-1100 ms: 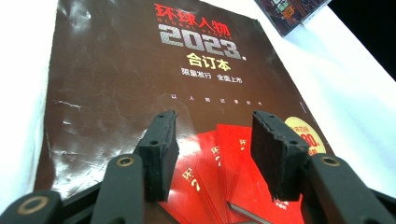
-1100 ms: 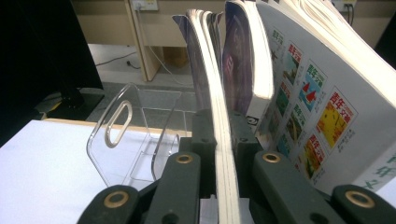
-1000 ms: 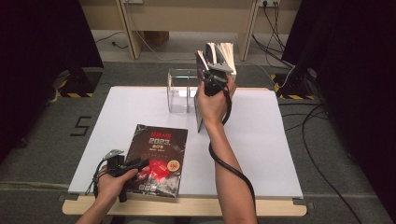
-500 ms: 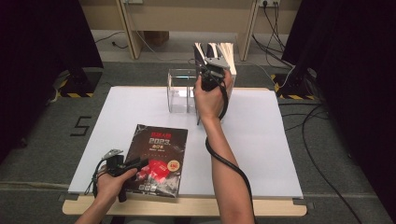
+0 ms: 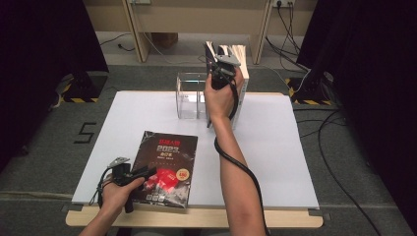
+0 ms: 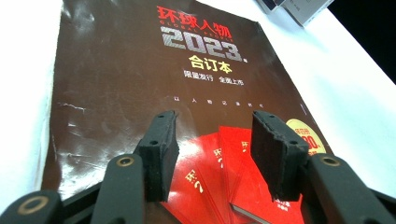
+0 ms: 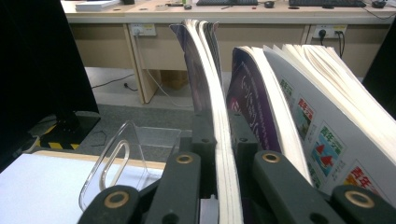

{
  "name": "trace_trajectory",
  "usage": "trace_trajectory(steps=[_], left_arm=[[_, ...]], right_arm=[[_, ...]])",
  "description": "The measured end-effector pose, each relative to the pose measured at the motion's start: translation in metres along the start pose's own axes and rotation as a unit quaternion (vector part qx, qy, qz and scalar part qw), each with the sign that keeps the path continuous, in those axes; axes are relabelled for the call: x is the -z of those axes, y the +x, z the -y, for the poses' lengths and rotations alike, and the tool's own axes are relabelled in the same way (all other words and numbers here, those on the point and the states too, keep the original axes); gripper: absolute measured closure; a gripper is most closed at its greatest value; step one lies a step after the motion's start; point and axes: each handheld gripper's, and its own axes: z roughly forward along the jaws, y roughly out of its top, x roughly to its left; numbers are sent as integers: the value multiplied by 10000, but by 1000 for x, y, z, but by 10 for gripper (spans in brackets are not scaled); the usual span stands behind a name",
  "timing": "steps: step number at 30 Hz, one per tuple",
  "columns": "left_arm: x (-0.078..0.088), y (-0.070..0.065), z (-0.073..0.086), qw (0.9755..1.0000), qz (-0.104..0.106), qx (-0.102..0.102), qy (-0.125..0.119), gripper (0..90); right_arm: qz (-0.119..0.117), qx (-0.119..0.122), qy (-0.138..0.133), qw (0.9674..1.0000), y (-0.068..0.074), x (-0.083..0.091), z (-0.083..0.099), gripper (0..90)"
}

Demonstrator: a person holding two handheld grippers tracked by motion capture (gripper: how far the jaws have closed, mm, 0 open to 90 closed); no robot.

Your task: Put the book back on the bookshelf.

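Observation:
A dark magazine with "2023" on its cover (image 5: 164, 167) (image 6: 140, 79) lies flat near the table's front left. My left gripper (image 5: 140, 173) (image 6: 217, 154) rests at its near left corner, open, with its pads (image 6: 161, 149) just above the cover and nothing between them. At the back, my right gripper (image 5: 219, 78) (image 7: 219, 149) is shut on the edge of an upright magazine (image 7: 212, 93) (image 5: 208, 113). That magazine stands between a clear acrylic rack (image 5: 189, 93) (image 7: 116, 158) and several more upright magazines (image 5: 241, 73) (image 7: 303, 116).
The white table top (image 5: 275, 147) stretches wide to the right of the right forearm. Black cables (image 5: 339, 147) lie on the floor at the right. A wooden desk frame (image 5: 187, 14) stands behind the table.
My right gripper, with the upright magazine in it, has shifted slightly toward the back and left, closer to the clear rack. The left gripper has stayed put.

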Motion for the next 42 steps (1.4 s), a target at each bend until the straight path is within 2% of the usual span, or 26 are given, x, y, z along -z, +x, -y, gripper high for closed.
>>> trace_trajectory(steps=[15,28,32,36,42], left_arm=[[0,0,0,10000,14,-6,12,501],[0,-1,1,10000,18,-14,19,502],[-1,-1,1,10000,21,-32,15,502],[0,-1,1,10000,20,-25,20,503],[-1,-2,2,10000,30,-42,18,502]], right_arm=[[123,-78,-4,9999,-1,-17,7,844],[464,169,9,9988,4,-22,9,821],[385,222,4,9990,5,-20,9,811],[308,321,-62,9990,7,-15,10,748],[212,254,-209,9992,4,3,9,710]])
